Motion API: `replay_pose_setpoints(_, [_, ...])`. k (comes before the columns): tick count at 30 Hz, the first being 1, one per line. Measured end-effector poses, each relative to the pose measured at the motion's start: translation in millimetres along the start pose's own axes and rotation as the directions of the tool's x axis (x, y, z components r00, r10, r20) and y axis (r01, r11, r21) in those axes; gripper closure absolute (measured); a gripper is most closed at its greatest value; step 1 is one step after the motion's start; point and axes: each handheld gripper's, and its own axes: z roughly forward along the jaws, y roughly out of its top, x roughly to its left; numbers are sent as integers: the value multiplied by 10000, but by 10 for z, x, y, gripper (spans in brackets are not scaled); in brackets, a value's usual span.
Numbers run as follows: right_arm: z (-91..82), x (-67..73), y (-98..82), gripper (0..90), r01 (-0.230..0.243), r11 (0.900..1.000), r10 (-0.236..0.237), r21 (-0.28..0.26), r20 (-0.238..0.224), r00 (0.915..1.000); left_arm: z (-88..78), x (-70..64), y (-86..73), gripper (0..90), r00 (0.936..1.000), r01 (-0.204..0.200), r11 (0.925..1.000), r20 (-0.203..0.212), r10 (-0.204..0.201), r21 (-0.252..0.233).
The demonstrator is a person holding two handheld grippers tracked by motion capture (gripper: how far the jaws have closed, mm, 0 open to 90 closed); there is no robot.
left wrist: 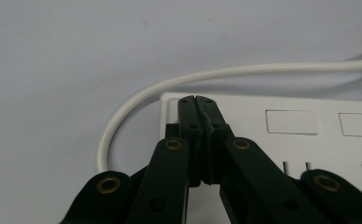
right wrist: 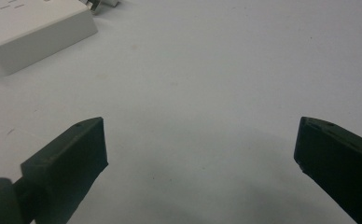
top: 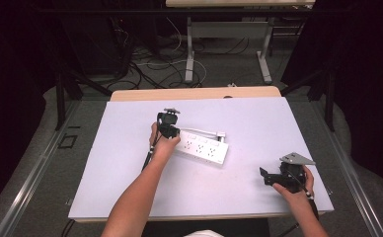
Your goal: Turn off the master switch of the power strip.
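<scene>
White plastic marked the thing in hand: a power strip (top: 202,148) that lay flat near the middle of the counter (top: 130,187), its white cord (left wrist: 137,95) curling out of the left end and running along its far side toward the plug (top: 221,134). The left claw (left wrist: 198,103) was closed, its two black jaws pressed together with nothing between them, and their tips rested on or just above the top face of the strip at the cord end; whether they actually pushed down on it could not be told. A raised rectangle, perhaps a switch (left wrist: 292,122), sat just beside those tips, apart from them.

The right claw (top: 264,177) lay low near the front right of the counter, well apart from the strip, its jaws spread wide and empty over bare surface.

By the look of things, the work was at an early or middle stage: the strip was reached by one hand, perhaps to press or steady its end. Nothing was plugged into the sockets. The cord still lay loose. Whatever the right hand was to do remained undone.
</scene>
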Motion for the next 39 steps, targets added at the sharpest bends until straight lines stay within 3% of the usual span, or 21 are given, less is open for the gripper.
replay_pose_setpoints(22, [-5, -6, 0, 21, -10, 10000, 10, -32, 31, 10000, -21, 22, -1, 888, 9997, 159, 9998, 184, -157, -124])
replay_pose_setpoints(31, [-13, -6, 2, 21, -29, 10000, 29, -30, 22, 10000, -91, 46, 2, 838, 9992, 194, 9992, 345, -182, -337])
replay_pose_setpoints(32, [-34, -10, 9, 21, 19, 9997, -20, 231, 36, 10000, -101, 46, 2, 828, 9991, 225, 9991, 372, -212, -348])
replay_pose_setpoints(33, [-14, -5, 2, 21, -27, 10000, 27, -19, 64, 10000, -109, 45, 3, 821, 9991, 214, 9991, 381, -200, -375])
replay_pose_setpoints(36, [-34, -7, 10, 21, 21, 9997, -22, 228, 43, 10000, -133, 46, 4, 805, 9989, 224, 9988, 426, -205, -443])
replay_pose_setpoints(39, [-18, -8, 3, 21, 31, 10000, -31, -50, 36, 10000, -150, 51, 4, 791, 9987, 188, 9987, 472, -166, -467])
